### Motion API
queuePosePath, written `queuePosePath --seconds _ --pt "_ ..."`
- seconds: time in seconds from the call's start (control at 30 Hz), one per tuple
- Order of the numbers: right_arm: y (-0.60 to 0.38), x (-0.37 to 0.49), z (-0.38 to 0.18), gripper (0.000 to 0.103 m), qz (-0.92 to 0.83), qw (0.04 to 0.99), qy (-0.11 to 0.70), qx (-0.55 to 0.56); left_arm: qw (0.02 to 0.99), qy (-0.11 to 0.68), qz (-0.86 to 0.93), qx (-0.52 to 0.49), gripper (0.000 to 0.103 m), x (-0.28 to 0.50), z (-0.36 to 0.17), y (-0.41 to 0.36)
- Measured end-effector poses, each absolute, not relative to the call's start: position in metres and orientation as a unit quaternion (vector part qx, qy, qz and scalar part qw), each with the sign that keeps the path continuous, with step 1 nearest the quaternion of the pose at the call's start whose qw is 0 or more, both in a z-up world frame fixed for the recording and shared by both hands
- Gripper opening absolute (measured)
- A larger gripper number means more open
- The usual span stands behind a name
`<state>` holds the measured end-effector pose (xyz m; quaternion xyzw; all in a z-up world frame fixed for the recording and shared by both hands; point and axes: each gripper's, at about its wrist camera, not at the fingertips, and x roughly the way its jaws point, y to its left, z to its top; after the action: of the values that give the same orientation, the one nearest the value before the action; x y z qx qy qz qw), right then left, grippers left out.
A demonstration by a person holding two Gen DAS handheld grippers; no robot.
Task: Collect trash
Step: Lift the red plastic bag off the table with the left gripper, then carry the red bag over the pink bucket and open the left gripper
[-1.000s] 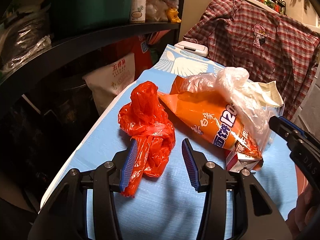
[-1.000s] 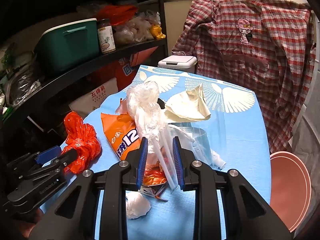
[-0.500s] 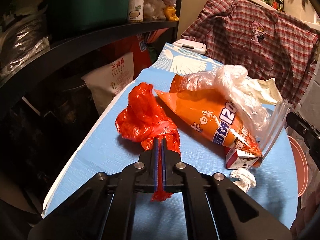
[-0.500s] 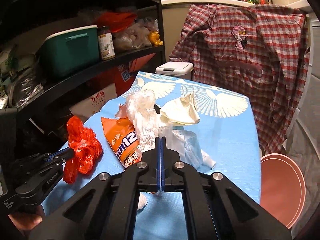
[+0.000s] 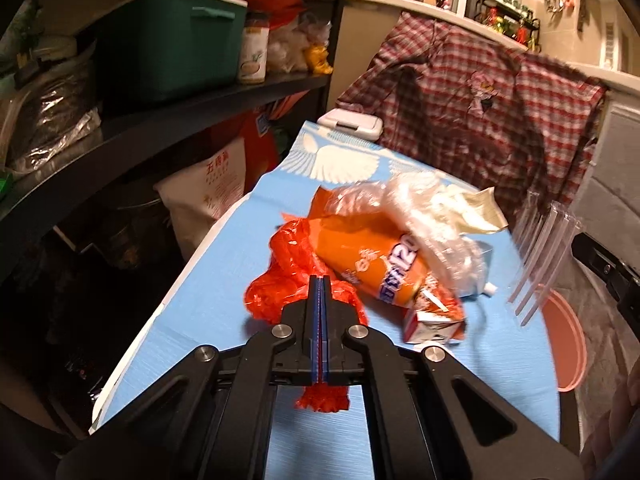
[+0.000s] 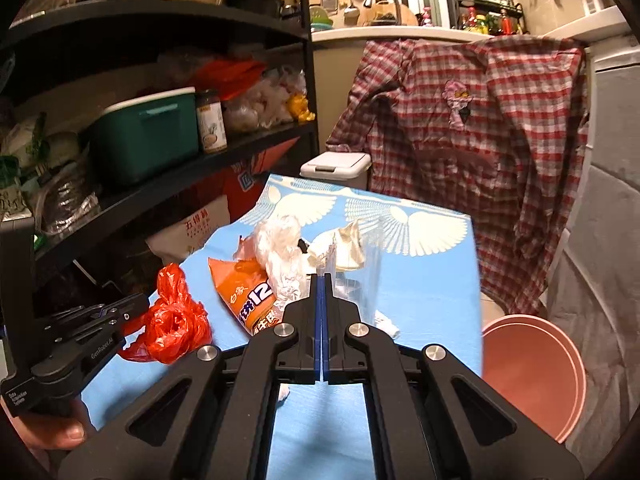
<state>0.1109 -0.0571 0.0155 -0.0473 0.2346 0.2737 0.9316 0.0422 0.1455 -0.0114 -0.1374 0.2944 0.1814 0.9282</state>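
A crumpled red plastic bag (image 5: 280, 276), light and soft, was pinched at its twisted tail by the closed left hand-held gripper (image 5: 320, 312) above the blue tabletop (image 5: 208, 304). A clear zip-top plastic bag (image 6: 360, 256), slippery and limp, was clamped by the right hand-held gripper (image 6: 321, 312).

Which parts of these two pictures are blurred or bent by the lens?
Left wrist view: the clear zip bag and orange snack bag smear with motion; the left claw stays sharp. Right wrist view: the black shelf curves from fisheye; dark corners frame both views.
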Motion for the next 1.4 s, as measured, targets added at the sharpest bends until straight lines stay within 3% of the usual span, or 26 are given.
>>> queuePosePath --seconds 0.53,0.6,0.67,0.7,1.03,1.1,1.13,1.27,1.4 --pt "-0.11 0.077 0.075 0.0 0.267 0.939 0.215 -0.035 0.938 0.284 0.132 -0.148 0.0 0.024 0.007 0.131" --pt "-0.112 0.072 0.077 0.0 0.271 0.938 0.213 -0.041 0.932 0.294 0.143 -0.156 0.013 0.023 -0.002 0.138" --pt "-0.113 0.068 0.076 0.0 0.272 0.938 0.211 -0.043 0.928 0.3 0.156 -0.159 0.058 0.021 -0.008 0.145" --pt "-0.114 0.068 0.075 0.0 0.271 0.938 0.211 -0.04 0.926 0.301 0.161 -0.159 0.06 0.021 -0.011 0.148" --pt "-0.105 0.075 0.053 0.0 0.275 0.935 0.221 -0.032 0.888 0.387 0.173 -0.178 0.061 0.046 -0.062 0.162" --pt "-0.106 0.076 0.05 0.0 0.275 0.934 0.224 -0.032 0.886 0.39 0.176 -0.179 0.054 0.047 -0.067 0.164" --pt "-0.107 0.077 0.05 0.0 0.275 0.934 0.224 -0.032 0.887 0.388 0.175 -0.18 0.044 0.047 -0.067 0.165" --pt "-0.109 0.077 0.05 0.0 0.274 0.935 0.222 -0.032 0.894 0.378 0.174 -0.166 0.03 0.045 -0.06 0.161" --pt "-0.116 0.076 0.054 0.0 0.27 0.937 0.219 -0.031 0.903 0.361 0.172 -0.158 0.026 0.04 -0.047 0.158"
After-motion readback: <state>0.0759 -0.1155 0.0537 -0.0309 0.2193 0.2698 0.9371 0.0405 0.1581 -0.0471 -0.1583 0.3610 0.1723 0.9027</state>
